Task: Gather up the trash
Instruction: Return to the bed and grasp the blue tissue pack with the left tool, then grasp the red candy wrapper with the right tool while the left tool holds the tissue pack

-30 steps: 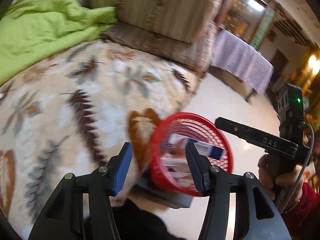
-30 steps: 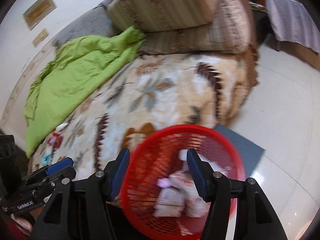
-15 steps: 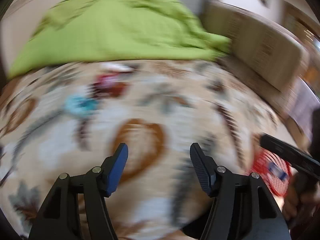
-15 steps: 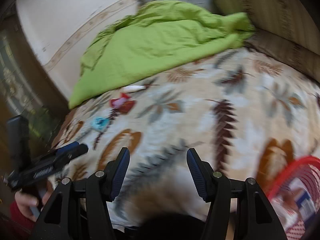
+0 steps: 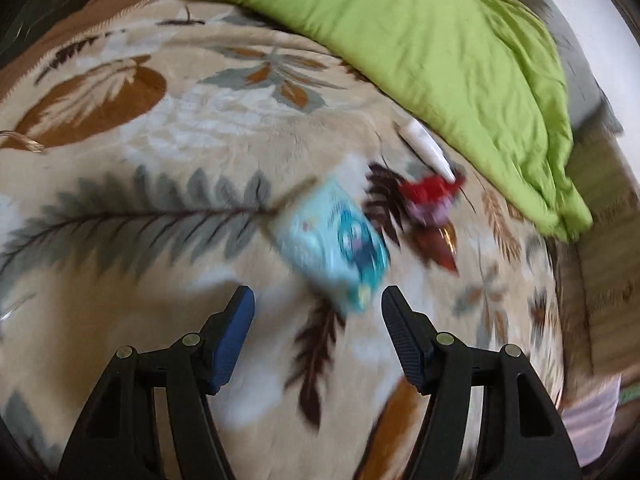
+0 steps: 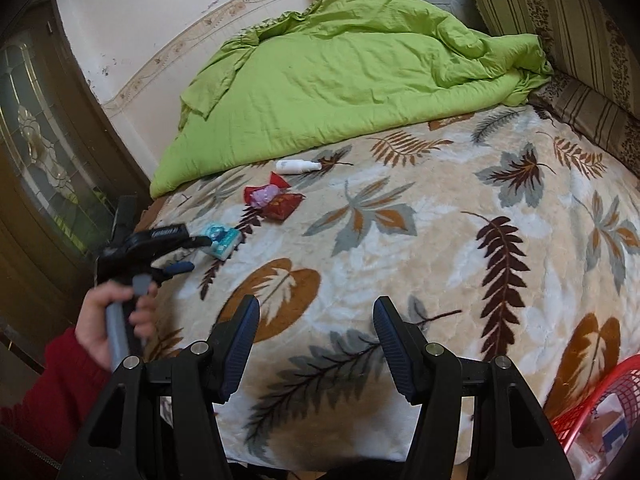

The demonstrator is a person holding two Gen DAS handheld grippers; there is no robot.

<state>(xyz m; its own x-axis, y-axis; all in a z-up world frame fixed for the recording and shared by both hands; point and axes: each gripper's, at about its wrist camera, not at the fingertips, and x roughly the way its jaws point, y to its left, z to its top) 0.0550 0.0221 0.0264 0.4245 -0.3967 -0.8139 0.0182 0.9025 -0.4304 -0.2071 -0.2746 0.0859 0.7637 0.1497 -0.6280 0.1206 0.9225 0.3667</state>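
Leaf-patterned plush blanket [image 5: 168,168] fills the left wrist view, with a rumpled green quilt [image 5: 420,36] heaped along its far edge. The picture is smeared by motion. The left gripper [image 5: 316,304] hangs above the blanket with its blue-padded jaws spread wide and nothing between them. Just beyond the right fingertip lies a light blue packet [image 5: 334,240], tilted. Past it sit a red wrapper [image 5: 428,192] with a small lilac scrap at its near side and a dark red pouch [image 5: 438,244] just beside them. A white bottle [image 5: 426,146] lies on its side close to the quilt's edge.

Across the right wrist view the same blanket [image 6: 440,240] spreads wide and sharp, the green quilt [image 6: 340,76] against the far wall, striped cushions [image 6: 560,32] at the right edge. The right gripper [image 6: 316,316] is held over the near edge of the blanket, jaws wide apart and empty. At the left edge, a hand [image 6: 108,320] in a red sleeve grips the handle of the left gripper [image 6: 196,252], whose open jaws reach toward the light blue packet [image 6: 222,240]; whether they touch it cannot be told. Farther in lie the red wrapper [image 6: 264,192], the dark red pouch [image 6: 282,204] and the white bottle [image 6: 298,166]. A red mesh basket [image 6: 588,412] shows at the near right corner, beside the blanket, with pale wrappers inside.
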